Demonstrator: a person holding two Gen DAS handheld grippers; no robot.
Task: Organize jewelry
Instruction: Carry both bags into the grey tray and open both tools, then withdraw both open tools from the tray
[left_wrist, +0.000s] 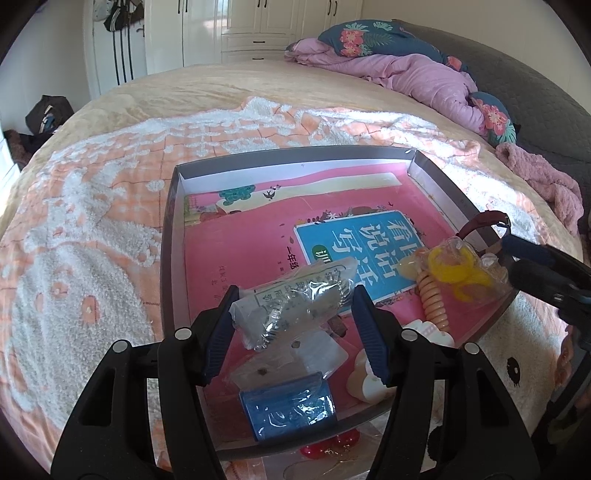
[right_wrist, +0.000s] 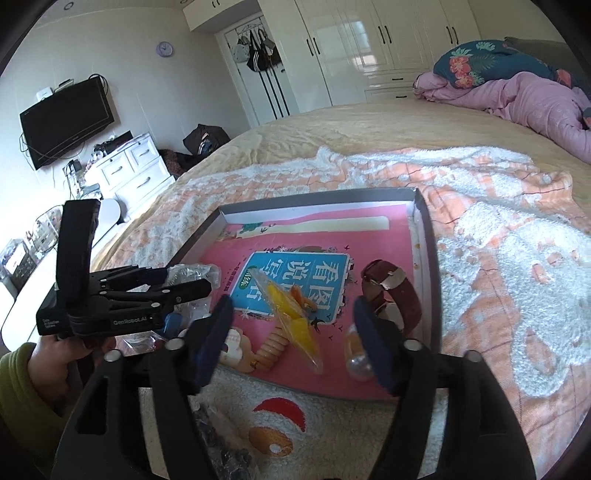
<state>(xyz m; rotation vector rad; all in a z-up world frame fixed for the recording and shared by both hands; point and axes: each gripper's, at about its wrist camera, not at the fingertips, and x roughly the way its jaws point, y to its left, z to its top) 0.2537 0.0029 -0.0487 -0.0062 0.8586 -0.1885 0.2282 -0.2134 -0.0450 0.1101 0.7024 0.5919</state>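
Note:
A grey tray lined with a pink book lies on the bed. My left gripper is open around a clear bag of silver jewelry, which sits between the fingers above the tray. My right gripper is open over the tray's near edge, with a bag of yellow rings lying between its fingers. That bag also shows in the left wrist view. A brown watch, an orange coil band and a blue packet lie in the tray.
Red earrings lie outside the tray's near edge. A bag of dark beads lies on the blanket near me. A pink quilt and pillows are piled at the far end of the bed.

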